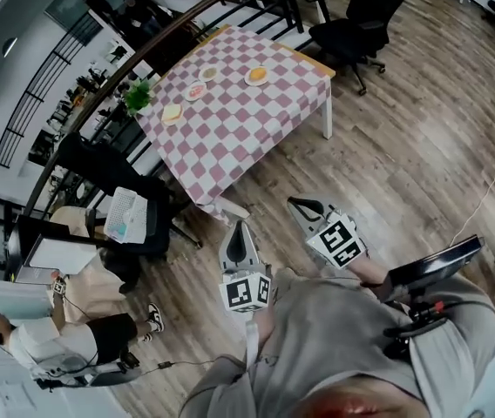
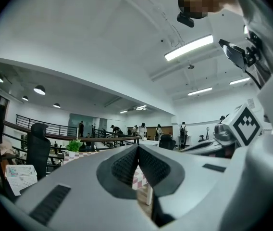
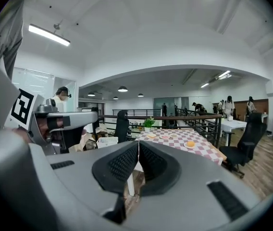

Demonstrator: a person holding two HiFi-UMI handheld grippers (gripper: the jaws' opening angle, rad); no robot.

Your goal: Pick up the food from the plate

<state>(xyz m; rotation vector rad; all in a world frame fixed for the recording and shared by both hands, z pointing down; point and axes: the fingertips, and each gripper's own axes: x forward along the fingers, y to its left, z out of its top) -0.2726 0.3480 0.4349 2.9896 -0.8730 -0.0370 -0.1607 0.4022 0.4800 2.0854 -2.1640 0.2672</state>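
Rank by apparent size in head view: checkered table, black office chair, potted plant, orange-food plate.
1. checkered table
2. black office chair
3. potted plant and orange-food plate: they look about alike, so not ranked.

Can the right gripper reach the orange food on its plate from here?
Probably not yet. The right gripper, jaws shut, is near the person's body, and the orange food lies on the table well off across the wooden floor. Nothing blocks the way.

The right hand-held gripper (image 3: pixel 138 146), jaws together and empty, faces a checkered table (image 3: pixel 206 150).
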